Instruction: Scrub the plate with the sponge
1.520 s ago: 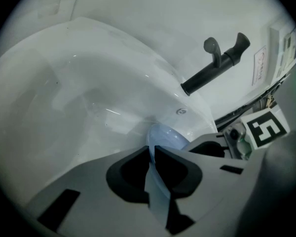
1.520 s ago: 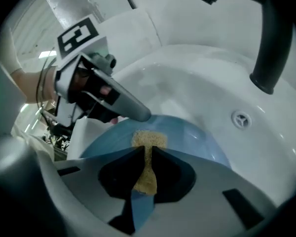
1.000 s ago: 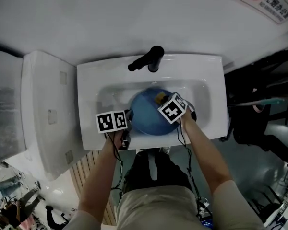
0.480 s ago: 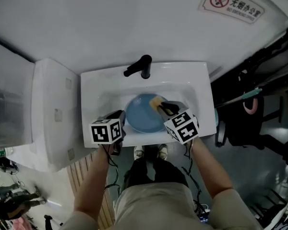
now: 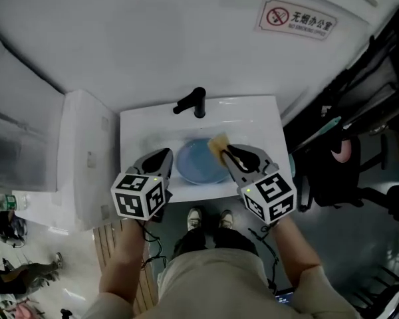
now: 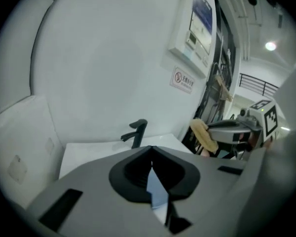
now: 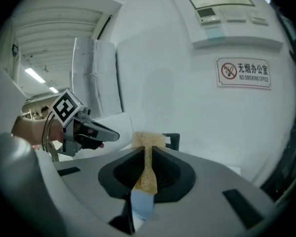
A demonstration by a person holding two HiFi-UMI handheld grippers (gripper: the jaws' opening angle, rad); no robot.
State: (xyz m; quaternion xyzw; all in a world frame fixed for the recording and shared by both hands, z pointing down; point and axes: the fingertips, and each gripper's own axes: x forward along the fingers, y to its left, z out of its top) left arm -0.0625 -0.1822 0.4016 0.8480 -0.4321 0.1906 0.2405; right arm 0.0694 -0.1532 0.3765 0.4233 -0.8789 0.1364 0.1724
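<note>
Right gripper (image 7: 147, 151): fingers clenched on the yellow sponge (image 7: 149, 138); left gripper (image 6: 151, 151): fingers had just been closing and met with nothing between them. Both were held high over the sink (image 5: 263, 121), where the blue plate (image 5: 199, 163) lay flat in the basin below the faucet (image 5: 193, 102), well apart from the sponge. No scrubbing contact was on; scrubbing was judged either finished or paused, the plate not showing which.
</note>
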